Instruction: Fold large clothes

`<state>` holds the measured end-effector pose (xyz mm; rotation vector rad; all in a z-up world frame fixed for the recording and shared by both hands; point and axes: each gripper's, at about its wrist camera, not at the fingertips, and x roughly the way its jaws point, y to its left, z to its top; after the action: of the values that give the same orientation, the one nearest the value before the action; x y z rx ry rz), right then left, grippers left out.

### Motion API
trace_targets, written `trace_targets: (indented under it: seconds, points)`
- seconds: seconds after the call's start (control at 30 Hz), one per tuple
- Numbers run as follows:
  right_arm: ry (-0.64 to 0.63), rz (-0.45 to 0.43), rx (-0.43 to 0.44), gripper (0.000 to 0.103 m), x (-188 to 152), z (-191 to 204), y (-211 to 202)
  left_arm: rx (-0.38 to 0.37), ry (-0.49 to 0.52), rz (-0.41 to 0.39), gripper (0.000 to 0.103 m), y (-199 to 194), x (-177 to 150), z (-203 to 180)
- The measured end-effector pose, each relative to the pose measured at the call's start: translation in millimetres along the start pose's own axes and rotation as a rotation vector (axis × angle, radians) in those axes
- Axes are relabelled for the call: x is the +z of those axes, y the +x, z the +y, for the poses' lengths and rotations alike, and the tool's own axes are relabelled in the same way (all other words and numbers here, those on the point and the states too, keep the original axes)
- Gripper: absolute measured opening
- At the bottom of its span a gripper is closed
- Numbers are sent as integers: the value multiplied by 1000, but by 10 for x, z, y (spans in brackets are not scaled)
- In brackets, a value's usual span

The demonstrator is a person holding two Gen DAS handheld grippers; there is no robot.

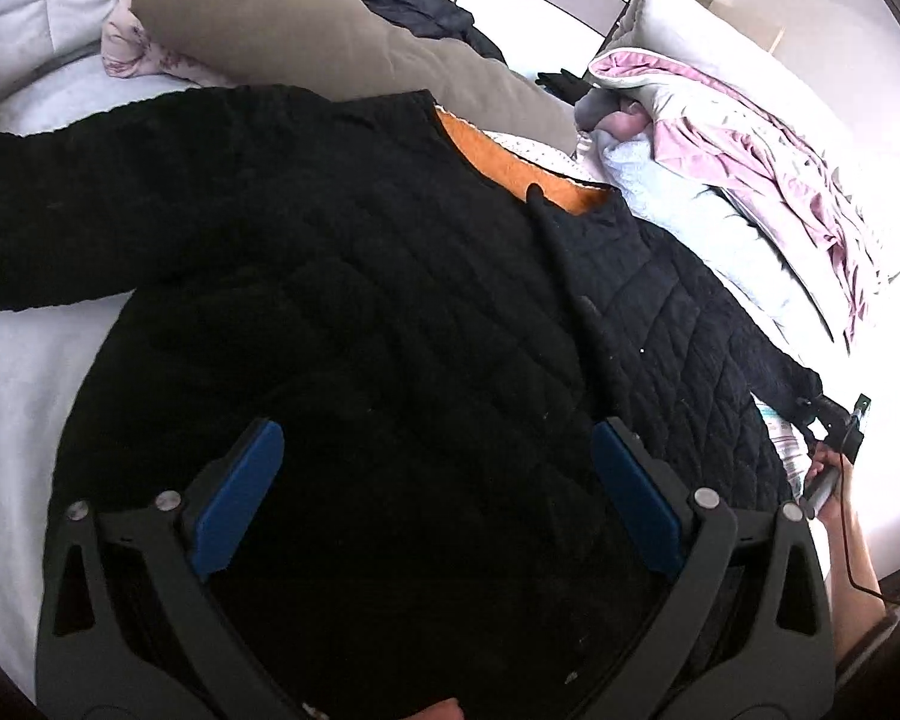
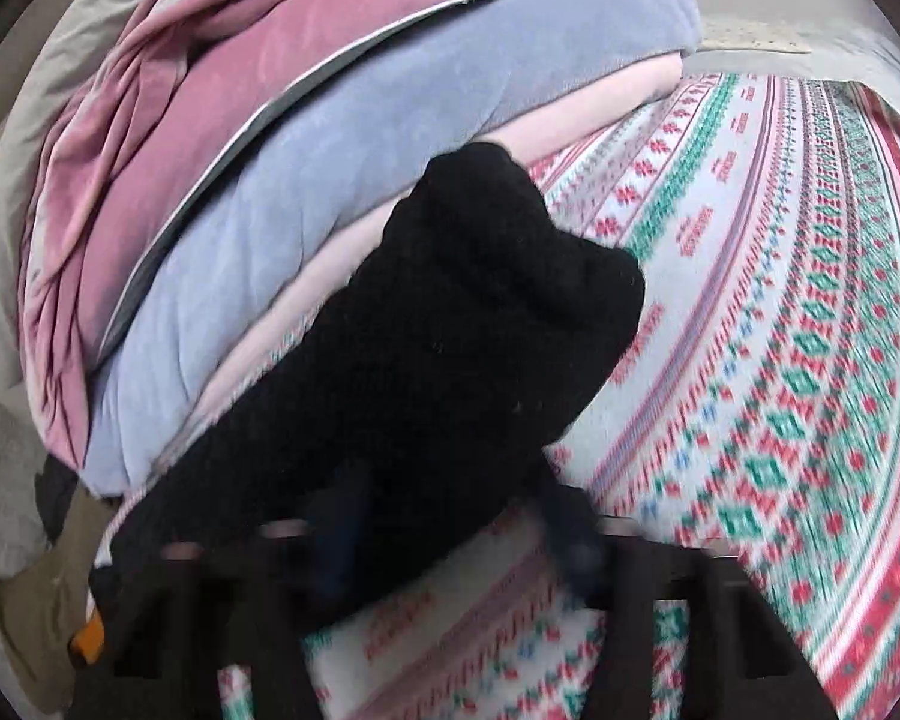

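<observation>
The black quilted jacket (image 1: 342,276) is spread flat on the bed (image 1: 24,372), the left gripper (image 1: 438,498) held wide open above it, the right gripper's (image 2: 450,540) state blurred; a sleeve (image 2: 450,324) fold seems due.

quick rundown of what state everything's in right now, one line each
black quilted jacket: spread flat on the bed, front up, orange lining showing at the collar, not yet folded
jacket sleeve: stretched out over the patterned blanket
left claw: open, over the jacket's lower body, holding nothing
right claw: blurred, grip unclear
pink and blue bedding: stacked in a pile
</observation>
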<state>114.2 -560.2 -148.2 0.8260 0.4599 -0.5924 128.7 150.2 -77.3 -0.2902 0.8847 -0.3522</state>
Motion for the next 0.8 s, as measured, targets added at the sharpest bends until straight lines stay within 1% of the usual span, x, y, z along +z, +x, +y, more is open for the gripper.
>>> trace_targets:
  seconds: [0.03, 0.1, 0.13, 0.23, 0.3, 0.37, 0.43, 0.5, 0.53, 0.6, 0.67, 0.73, 0.8]
  points:
    - [-6, -21, 13, 20, 35, 34, -45, -2, -1, 1, 102, 5, -2, 1]
    - [-46, -76, 33, 16, 98, 202, -214, -8, -2, -1, 102, -3, 8, -7]
    - [-89, -122, 48, 16, 119, 372, -363, -6, -1, -5, 102, -2, 20, -22]
    - [-226, -219, 96, 15, 74, 895, -756, 12, 21, -27, 102, -48, 73, -91]
    - [-346, -265, 149, 14, -83, 1328, -1059, 9, 39, -45, 102, -88, 115, -159]
    - [-466, -290, 200, 14, -238, 1720, -1280, -3, 44, -53, 102, -108, 147, -222]
    - [-611, -296, 273, 14, -538, 2154, -1479, -19, 51, -60, 102, -135, 175, -281]
    - [-713, -271, 335, 14, -790, 2451, -1607, -30, 64, -67, 102, -167, 199, -346]
    - [-783, -245, 384, 14, -994, 2634, -1638, -37, 74, -70, 102, -183, 209, -384]
    - [-882, -182, 447, 14, -1320, 2863, -1636, -42, 86, -72, 102, -207, 222, -442]
    - [-964, -119, 489, 14, -1630, 3019, -1586, -50, 96, -72, 102, -218, 235, -497]
    - [-1033, -15, 517, 15, -1989, 3142, -1423, -67, 90, -64, 102, -206, 251, -522]
    - [-1059, 96, 524, 16, -2234, 3166, -1222, -94, 61, -50, 102, -165, 281, -523]
